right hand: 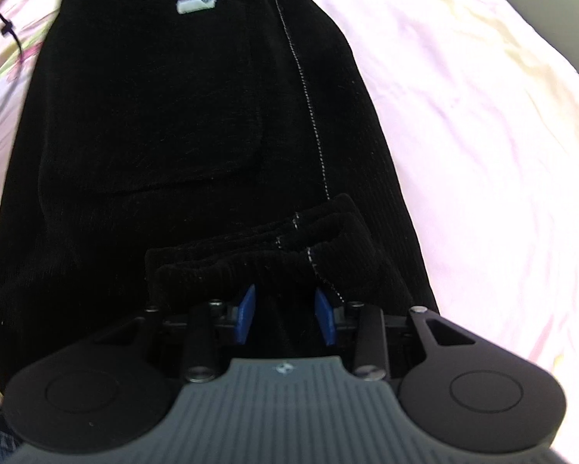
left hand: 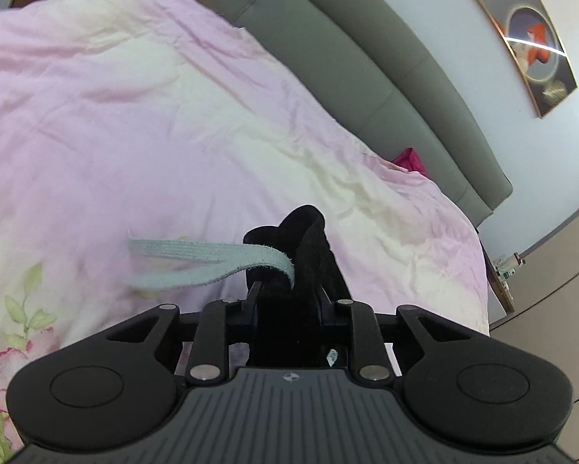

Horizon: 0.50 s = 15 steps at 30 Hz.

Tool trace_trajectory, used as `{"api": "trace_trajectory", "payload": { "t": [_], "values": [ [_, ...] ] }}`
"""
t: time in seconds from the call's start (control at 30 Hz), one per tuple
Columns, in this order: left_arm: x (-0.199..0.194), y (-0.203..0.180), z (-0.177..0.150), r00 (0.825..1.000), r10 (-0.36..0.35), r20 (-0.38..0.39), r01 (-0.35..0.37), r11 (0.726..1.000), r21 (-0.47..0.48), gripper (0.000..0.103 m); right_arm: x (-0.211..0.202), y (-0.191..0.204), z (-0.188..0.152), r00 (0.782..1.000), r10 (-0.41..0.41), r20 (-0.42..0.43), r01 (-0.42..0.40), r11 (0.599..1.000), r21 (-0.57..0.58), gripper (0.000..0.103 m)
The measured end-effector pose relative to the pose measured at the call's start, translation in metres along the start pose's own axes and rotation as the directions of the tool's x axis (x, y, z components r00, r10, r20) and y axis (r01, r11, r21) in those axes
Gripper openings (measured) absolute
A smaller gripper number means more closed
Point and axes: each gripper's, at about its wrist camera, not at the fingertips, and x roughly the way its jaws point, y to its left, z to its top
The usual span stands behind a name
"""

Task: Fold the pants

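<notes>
Left claw (left hand: 287, 290) clamps a bunched black pants (left hand: 304, 239) edge w/ grey drawstring (left hand: 196, 257); right claw (right hand: 285, 309) grips stacked cuffs (right hand: 266, 247). Pants hang over pink bed quilt (right hand: 463, 116).

Pants (right hand: 173, 116) black ribbed matt cloth; quilt (left hand: 134, 116) smooth pink cotton

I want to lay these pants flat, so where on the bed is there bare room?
Bare quilt lies right of the pants, toward the grey headboard. In the left wrist view, quilt ahead and left of the left tongs is bare too. Crowded: the right tongs, bunched in the waistband.
</notes>
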Motion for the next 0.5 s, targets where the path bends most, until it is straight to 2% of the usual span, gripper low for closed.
{"api": "trace_trajectory", "payload": {
  "t": [0.17,0.27,0.37,0.43,0.5],
  "values": [
    [-0.019,-0.095,-0.006,0.999,-0.021,0.024,0.017,0.983,0.181,0.026,-0.013,0.005,-0.007,0.998,-0.046,0.045,0.042,0.995,0.085,0.032],
    [-0.031,-0.157,-0.022,0.998,-0.046,0.038,0.034,0.958,0.286,0.026,-0.042,0.001,-0.032,0.994,-0.05,0.094,0.036,0.988,0.151,0.034],
    [-0.039,-0.219,-0.048,0.997,-0.075,0.032,0.056,0.913,0.404,0.026,-0.071,-0.002,-0.073,0.99,-0.091,0.108,0.07,0.98,0.186,0.035],
    [-0.039,-0.261,-0.074,0.996,-0.093,0.002,0.081,0.871,0.485,0.026,-0.089,-0.006,-0.108,0.988,-0.101,0.115,0.071,0.968,0.24,0.036],
    [-0.033,-0.299,-0.103,0.995,-0.098,-0.034,0.1,0.817,0.568,0.026,-0.102,-0.013,-0.144,0.988,-0.099,0.117,0.058,0.947,0.316,0.036]
  ]
}}
